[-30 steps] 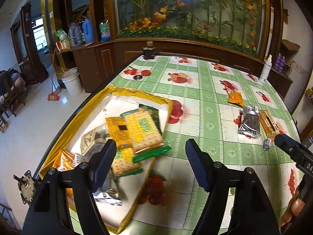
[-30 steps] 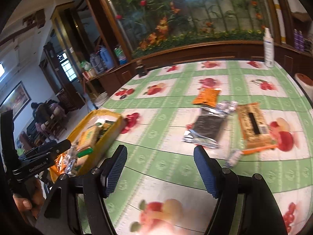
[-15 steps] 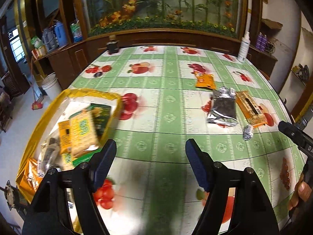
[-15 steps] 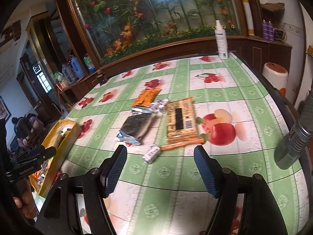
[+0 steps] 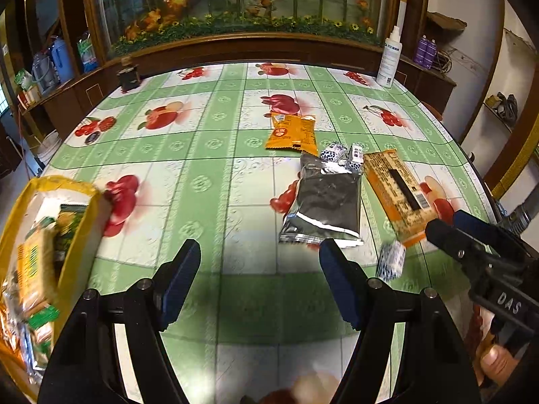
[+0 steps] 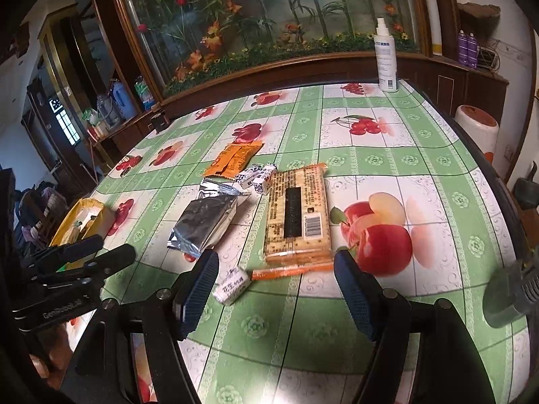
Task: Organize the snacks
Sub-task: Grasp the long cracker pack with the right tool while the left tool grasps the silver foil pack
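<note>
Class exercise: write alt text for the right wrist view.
An open black two-finger right gripper hovers over a long orange-edged cracker packet and a small white wrapped candy on a green fruit-print tablecloth; a silver foil pouch lies left.

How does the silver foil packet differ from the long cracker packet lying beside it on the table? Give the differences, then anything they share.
The silver foil packet is plain shiny metallic; the long cracker packet is tan and orange with small print, a black stripe and a barcode. The foil packet is shorter and crinkled; the cracker packet is longer and a neat, firm block. Both lie flat on the fruit-patterned tablecloth, outside the yellow tray, held by neither tongs.
</note>
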Demonstrator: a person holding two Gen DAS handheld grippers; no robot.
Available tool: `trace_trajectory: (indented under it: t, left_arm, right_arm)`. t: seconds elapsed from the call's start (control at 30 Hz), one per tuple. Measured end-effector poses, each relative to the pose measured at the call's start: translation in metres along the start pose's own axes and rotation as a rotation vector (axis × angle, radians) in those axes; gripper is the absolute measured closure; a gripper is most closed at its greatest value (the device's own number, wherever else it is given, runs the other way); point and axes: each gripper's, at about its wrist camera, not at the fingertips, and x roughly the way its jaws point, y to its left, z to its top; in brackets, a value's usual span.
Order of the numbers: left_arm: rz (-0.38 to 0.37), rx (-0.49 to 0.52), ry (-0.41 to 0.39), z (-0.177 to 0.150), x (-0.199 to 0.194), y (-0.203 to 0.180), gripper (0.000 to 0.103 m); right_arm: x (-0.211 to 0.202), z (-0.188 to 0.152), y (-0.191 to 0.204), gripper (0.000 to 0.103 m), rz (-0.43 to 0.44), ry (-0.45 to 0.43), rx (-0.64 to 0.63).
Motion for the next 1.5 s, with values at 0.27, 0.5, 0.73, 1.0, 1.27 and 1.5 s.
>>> trace_trajectory:
  t: [0.27,0.5,0.73,1.0,1.27,1.5]
  left_arm:
    - [-0.05,0.037,0.026,0.018,0.028,-0.026,0.031]
    - [-0.056,0.064,0.034,0.028,0.049,-0.042,0.03]
    - [-0.115,0.089,0.056,0.033,0.061,-0.048,0.03]
    - [-0.049,0.109,0.05,0.03,0.074,-0.042,0.03]
    - [-0.057,0.053,0.04,0.029,0.073,-0.013,0.044]
    - [-0.072,0.002,0.033,0.019,0.056,0.007,0.044]
  right_arm:
    - [0.032,0.014,-0.006,0.03,-0.013,0.044,0.0]
    - [0.042,0.02,-0.02,0.03,-0.017,0.059,0.023]
    - [0.044,0.027,-0.028,0.03,0.002,0.062,0.034]
    - [0.05,0.032,-0.021,0.029,0.003,0.066,0.003]
    - [0.077,0.031,-0.002,0.03,-0.1,0.121,-0.098]
    - [0.07,0.027,0.007,0.048,-0.165,0.107,-0.137]
